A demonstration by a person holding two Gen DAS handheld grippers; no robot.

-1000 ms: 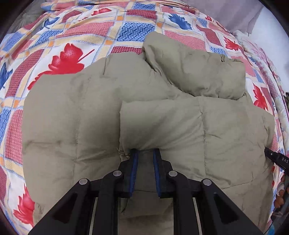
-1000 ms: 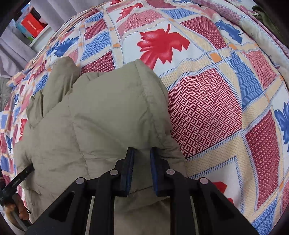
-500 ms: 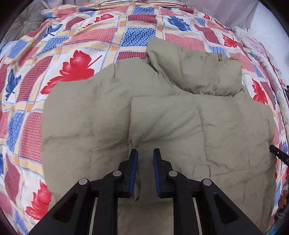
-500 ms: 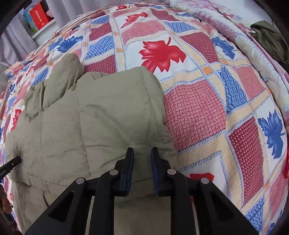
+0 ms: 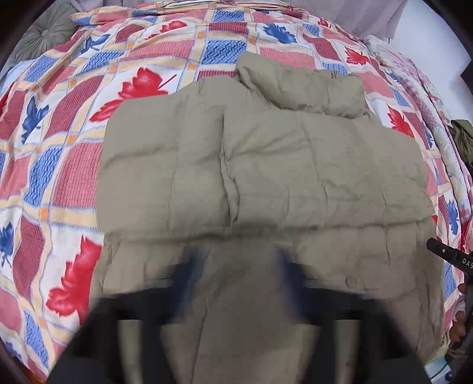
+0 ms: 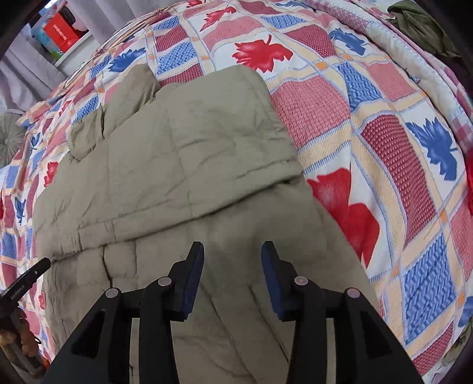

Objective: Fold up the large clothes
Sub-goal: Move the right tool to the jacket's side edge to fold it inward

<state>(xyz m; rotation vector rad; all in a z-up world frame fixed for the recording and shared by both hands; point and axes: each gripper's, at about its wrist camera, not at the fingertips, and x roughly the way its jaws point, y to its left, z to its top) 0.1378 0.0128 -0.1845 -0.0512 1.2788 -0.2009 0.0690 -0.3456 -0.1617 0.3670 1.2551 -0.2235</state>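
A khaki quilted puffer jacket lies folded on the patterned bedspread, its near half laid over the far half. A padded sleeve or collar bunches at its far end. In the left wrist view my left gripper is motion-blurred above the jacket's near part; its jaws are opening and nothing is between them. In the right wrist view the jacket fills the left side, and my right gripper hovers over its near layer. Those jaws are opening too, with only air between the pads.
The bedspread has red and blue leaf prints and extends right of the jacket. A dark green garment lies at the far right edge. A round grey cushion sits far left. Boxes on a shelf stand beyond the bed.
Both grippers let go of the jacket's edge and spread apart. Both pulled back and rose, so more of the folded jacket and bedspread shows.
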